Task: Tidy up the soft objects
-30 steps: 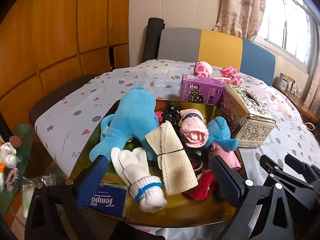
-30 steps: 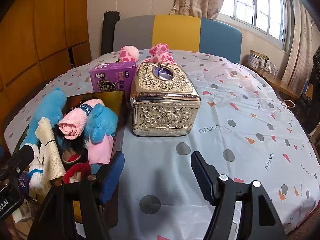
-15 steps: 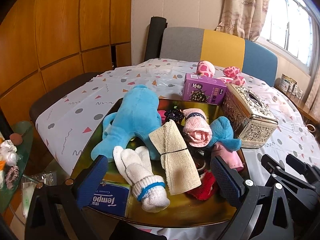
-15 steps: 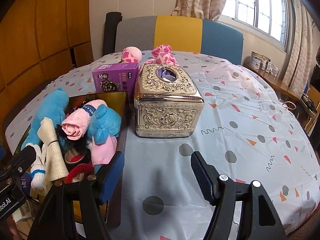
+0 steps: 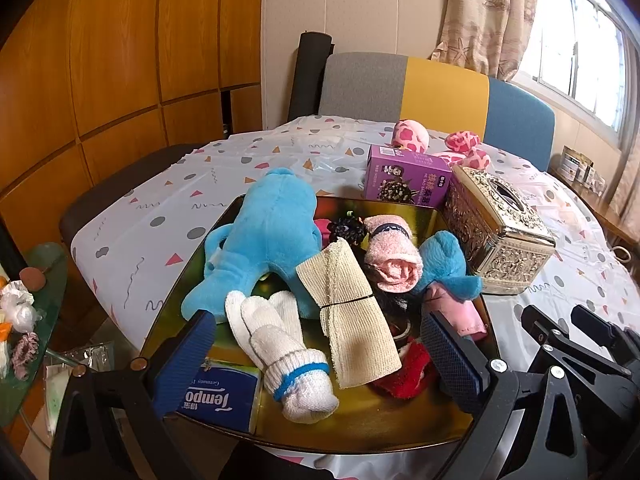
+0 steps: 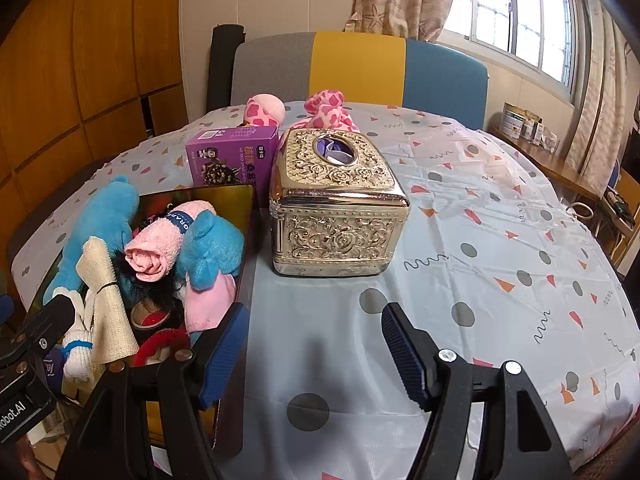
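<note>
1. Hovering over the near edge of the tray (image 5: 368,428), the left gripper (image 5: 320,354) stands wide open with nothing between its blue pads; the white socks (image 5: 280,344) and the beige cloth (image 5: 352,312) lie in the tray just beyond them.
2. The right gripper (image 6: 316,354) hangs open too, empty, over the bare table (image 6: 480,264) to the right of the tray.
3. In the tray's near left corner sits a blue tissue pack (image 5: 220,398), partly behind the left pad.
4. A red fuzzy piece (image 5: 408,372) lies near the right pad, with a pink cloth (image 5: 456,312) just behind it.
5. Further in, a big blue plush (image 5: 268,232) sprawls on the tray's left side, its head reaching over the far rim.
6. A rolled pink towel (image 5: 394,252) rests mid-tray against a small blue plush (image 5: 444,260); a dark hair tie (image 5: 348,230) sits behind them.
7. Right of the tray, on the table, stands a gold tissue box (image 6: 336,204).
8. Behind the tray stands a purple box (image 6: 232,156).
9. Farthest back on the table lies a pink spotted plush (image 6: 324,114), in front of the chair (image 6: 356,68).
</note>
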`<state>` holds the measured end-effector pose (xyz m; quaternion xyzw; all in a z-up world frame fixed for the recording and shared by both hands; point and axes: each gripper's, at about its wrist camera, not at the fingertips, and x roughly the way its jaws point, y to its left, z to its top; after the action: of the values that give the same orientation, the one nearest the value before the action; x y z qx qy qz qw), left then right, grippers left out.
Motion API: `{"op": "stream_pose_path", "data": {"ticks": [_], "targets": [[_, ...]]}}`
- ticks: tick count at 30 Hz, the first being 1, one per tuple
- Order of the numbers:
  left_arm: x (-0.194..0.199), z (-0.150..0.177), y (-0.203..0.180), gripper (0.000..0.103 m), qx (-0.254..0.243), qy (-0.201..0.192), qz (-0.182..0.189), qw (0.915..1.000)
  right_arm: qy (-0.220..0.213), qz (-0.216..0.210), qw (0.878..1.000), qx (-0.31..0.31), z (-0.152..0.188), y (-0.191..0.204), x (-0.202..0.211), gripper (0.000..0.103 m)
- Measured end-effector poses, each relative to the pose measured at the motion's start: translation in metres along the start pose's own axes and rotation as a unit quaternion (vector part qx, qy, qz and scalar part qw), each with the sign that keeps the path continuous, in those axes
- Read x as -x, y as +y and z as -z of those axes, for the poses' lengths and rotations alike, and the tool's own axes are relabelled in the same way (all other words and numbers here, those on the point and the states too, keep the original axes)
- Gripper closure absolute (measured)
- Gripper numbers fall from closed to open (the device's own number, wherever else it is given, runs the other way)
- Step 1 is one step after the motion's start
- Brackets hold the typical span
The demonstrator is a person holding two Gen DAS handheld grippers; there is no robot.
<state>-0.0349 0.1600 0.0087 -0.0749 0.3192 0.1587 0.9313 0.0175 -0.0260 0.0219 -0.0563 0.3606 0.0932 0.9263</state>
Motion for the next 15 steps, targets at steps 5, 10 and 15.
{"op": "stream_pose_path", "data": {"ticks": [5, 10, 15], "targets": [[0.0, 0.0004, 0.0003, 0.0, 0.0, 0.0, 0.0, 1.0, 0.0, 0.0, 1.0, -0.001, 0.0002, 0.0001, -0.0001, 0.033], [-0.0002, 0.0012, 0.0001, 0.0, 0.0, 0.002, -0.001, 1.0, 0.0, 0.0, 1.0, -0.001, 0.0001, 0.0002, 0.0002, 0.033], [-0.0006, 0.0015, 0.0003, 0.0, 0.0, 0.003, -0.001, 1.0, 0.001, -0.001, 1.0, -0.001, 0.0005, 0.0005, -0.0002, 0.033]]}}
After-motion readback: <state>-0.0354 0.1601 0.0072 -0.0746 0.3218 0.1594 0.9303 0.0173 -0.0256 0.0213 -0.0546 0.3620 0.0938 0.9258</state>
